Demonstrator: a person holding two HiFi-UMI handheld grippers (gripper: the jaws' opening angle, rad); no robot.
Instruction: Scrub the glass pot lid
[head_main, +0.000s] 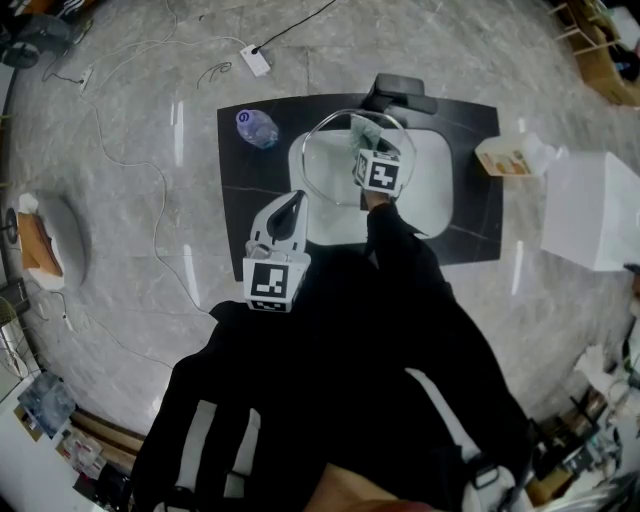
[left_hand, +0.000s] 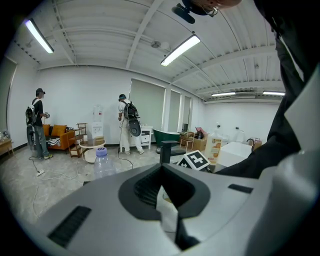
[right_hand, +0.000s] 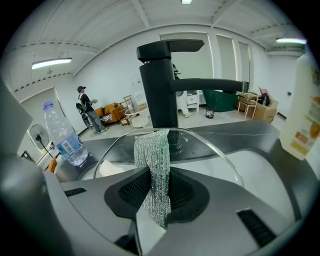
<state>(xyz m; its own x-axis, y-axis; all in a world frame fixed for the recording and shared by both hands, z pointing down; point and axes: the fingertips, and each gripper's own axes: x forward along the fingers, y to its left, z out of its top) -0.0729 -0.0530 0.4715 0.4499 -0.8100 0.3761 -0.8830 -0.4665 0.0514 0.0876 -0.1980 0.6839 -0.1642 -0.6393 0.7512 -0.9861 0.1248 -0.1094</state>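
Nearest the person, the left gripper (left_hand: 165, 195) had its jaws drawn together, with only a pale sliver between them and nothing that could be named; from the head view its tip sat just beside the left edge of the lid. Ahead of it, the right gripper (right_hand: 157, 192) had its jaws clamped on one strip of silvery mesh scrubber (right_hand: 154, 155), which stood up out of them. Directly in front of those jaws was the single glass pot lid (right_hand: 200, 147). It was tilted over the white sink (head_main: 430, 180), with its broad round face turned towards the scrubber and its rim arching above it. The mesh seemed to meet the glass near the top rim, though contact could not be confirmed. The right gripper was clearly the nearer of the two to the lid's face, so any scrubbing stroke would likely run across that face. Behind the lid stood one black faucet (right_hand: 157, 80) on the dark bench (head_main: 240, 170). Farther left was one clear water bottle (right_hand: 62, 137), and at the right one pale bottle with an orange label (right_hand: 302, 100).
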